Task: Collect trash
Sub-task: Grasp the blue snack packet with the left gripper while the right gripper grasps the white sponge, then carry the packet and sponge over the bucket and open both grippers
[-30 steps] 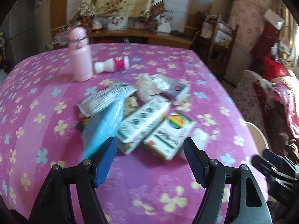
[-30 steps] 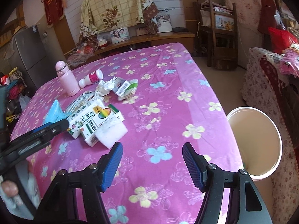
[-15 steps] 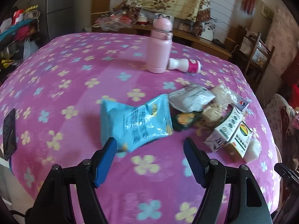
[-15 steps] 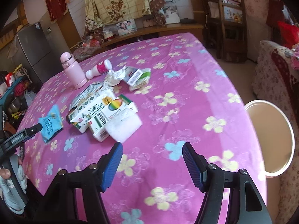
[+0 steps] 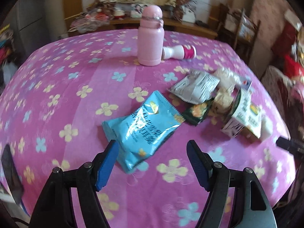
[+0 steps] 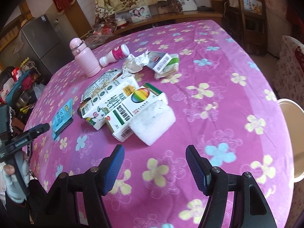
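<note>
Left claw [image 5: 152, 152] spread, empty; blue snack packet [image 5: 141, 129] flat on worktop [image 5: 57, 87], its near end between the fingers. Right claw [image 6: 154, 156] spread, white pad [image 6: 153, 121] just beyond.

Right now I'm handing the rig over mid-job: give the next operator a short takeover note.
Left gripper: open, empty, lined up just short of the blue snack bag.
Right gripper: open, empty, facing the white pad and the rainbow carton.
Trash lies in one loose pile on the pink tablecloth: milk carton, grey wrapper, crumpled paper. Pink flask stands upright, small bottle lies beside it.
Bin sits off the table's right edge.
Done: nothing visibly binned. Left: everything.
</note>
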Action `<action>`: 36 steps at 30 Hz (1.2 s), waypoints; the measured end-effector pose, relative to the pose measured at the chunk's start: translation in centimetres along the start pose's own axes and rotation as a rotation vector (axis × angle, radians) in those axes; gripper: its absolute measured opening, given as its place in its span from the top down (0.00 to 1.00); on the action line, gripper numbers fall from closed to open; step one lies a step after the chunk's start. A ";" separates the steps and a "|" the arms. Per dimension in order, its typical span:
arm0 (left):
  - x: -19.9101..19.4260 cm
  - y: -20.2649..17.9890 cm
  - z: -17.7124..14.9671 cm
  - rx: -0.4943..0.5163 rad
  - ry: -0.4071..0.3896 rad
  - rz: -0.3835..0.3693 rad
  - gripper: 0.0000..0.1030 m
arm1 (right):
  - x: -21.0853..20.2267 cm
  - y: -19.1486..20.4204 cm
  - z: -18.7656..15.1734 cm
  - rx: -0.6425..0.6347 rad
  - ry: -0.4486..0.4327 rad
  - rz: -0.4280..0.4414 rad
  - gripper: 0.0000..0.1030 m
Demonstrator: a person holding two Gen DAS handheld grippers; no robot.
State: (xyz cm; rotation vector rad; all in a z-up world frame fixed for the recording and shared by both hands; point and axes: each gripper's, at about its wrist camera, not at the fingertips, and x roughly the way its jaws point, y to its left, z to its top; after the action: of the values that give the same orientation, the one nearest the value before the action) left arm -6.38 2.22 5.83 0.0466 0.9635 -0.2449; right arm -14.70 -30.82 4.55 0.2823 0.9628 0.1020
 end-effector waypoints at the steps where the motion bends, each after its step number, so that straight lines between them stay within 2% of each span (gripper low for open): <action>1: 0.5 0.3 0.2 0.023 0.010 -0.006 0.28 | 0.3 0.0 0.1 0.009 0.004 0.009 0.31; 11: 3.5 1.5 1.7 0.167 0.030 -0.021 0.28 | 3.7 0.0 2.8 0.130 0.040 0.028 0.31; 14: 4.7 0.9 1.8 0.224 0.046 0.010 0.27 | 5.2 0.0 3.3 0.168 0.068 0.041 0.31; 17: 5.5 0.4 1.9 0.266 0.055 0.040 0.26 | 5.7 0.2 3.7 0.162 0.061 0.019 0.30; 22: 5.9 0.0 1.8 0.279 0.064 0.068 0.26 | 5.7 0.2 3.6 0.135 0.040 0.010 0.31; 23: 6.0 -0.2 1.6 0.285 0.073 0.078 0.32 | 5.6 0.1 3.5 0.129 0.031 0.013 0.32; 24: 5.9 -0.4 1.4 0.294 0.066 0.104 0.38 | 5.5 0.1 3.4 0.122 0.023 0.020 0.39; 25: 5.6 -0.6 1.2 0.300 0.060 0.126 0.38 | 5.2 0.0 3.3 0.115 0.011 0.037 0.45; 26: 5.4 -0.7 1.0 0.293 0.066 0.113 0.39 | 4.8 -0.1 3.1 0.112 0.004 0.043 0.55; 27: 5.2 -0.7 0.9 0.283 0.069 0.096 0.40 | 4.4 0.0 3.1 0.103 0.001 0.032 0.57; 29: 4.4 -1.0 0.7 0.263 0.067 0.070 0.44 | 3.7 0.1 2.9 0.072 -0.010 0.024 0.59; 36: 0.2 -3.0 0.2 0.200 0.013 -0.013 0.44 | 0.3 -0.4 2.0 0.063 -0.056 0.060 0.60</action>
State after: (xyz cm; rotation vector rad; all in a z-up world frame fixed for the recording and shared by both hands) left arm -6.76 -0.77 6.02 0.2256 0.9503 -0.3524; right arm -12.89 -31.48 5.27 0.3703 0.9031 0.1183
